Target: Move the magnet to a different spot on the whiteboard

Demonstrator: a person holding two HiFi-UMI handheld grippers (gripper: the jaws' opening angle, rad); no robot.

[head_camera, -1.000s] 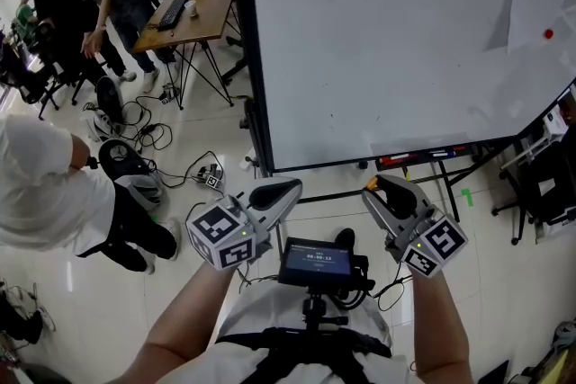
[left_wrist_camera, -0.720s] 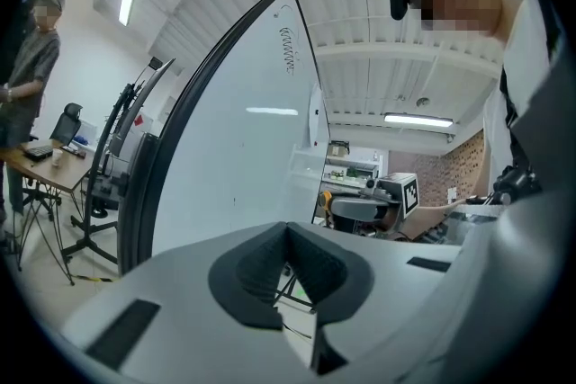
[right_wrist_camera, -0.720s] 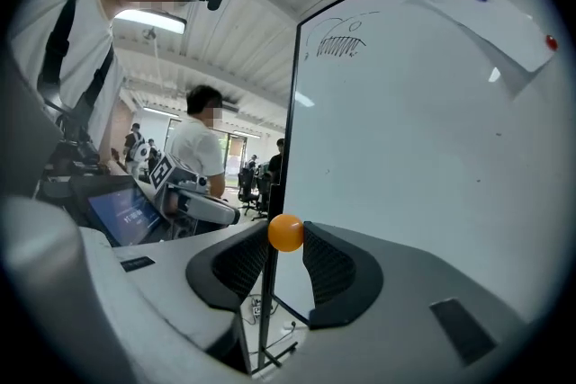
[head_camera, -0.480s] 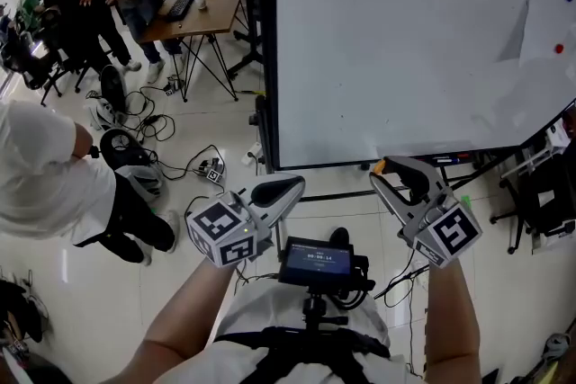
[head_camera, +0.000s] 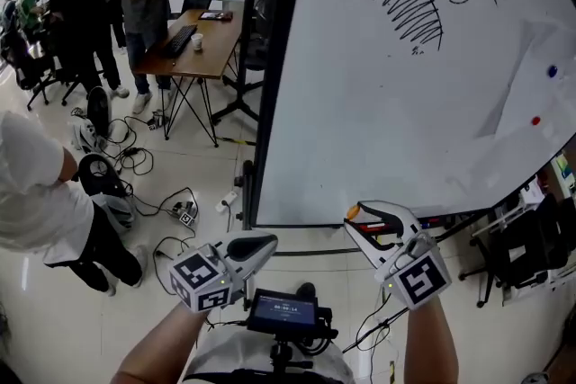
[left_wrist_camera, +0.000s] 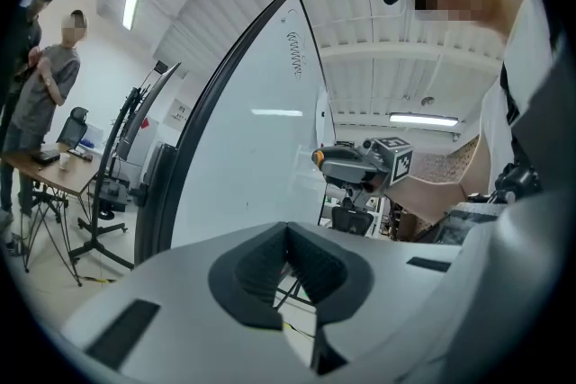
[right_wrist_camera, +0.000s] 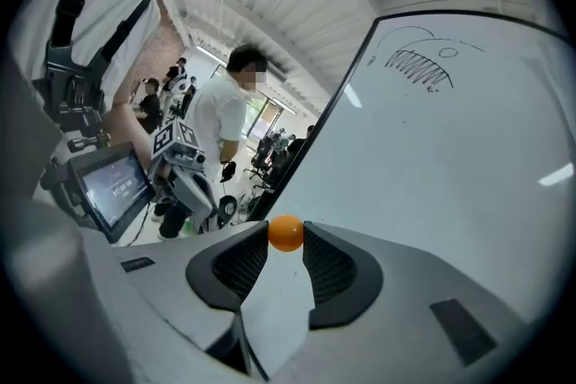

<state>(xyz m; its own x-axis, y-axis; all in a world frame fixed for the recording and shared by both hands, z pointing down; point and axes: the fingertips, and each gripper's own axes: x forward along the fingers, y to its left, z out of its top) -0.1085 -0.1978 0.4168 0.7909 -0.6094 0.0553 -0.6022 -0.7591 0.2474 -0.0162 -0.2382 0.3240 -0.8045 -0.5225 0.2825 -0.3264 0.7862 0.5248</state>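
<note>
Within the last 1 second the right gripper [head_camera: 358,218], jaws clamped on the small orange magnet [right_wrist_camera: 286,233] at their tips, has risen and rolled near the lower edge of the whiteboard [head_camera: 378,121], so the magnet appears in transit with placement outstanding, while the left gripper [head_camera: 263,244] hangs closed and empty.
</note>
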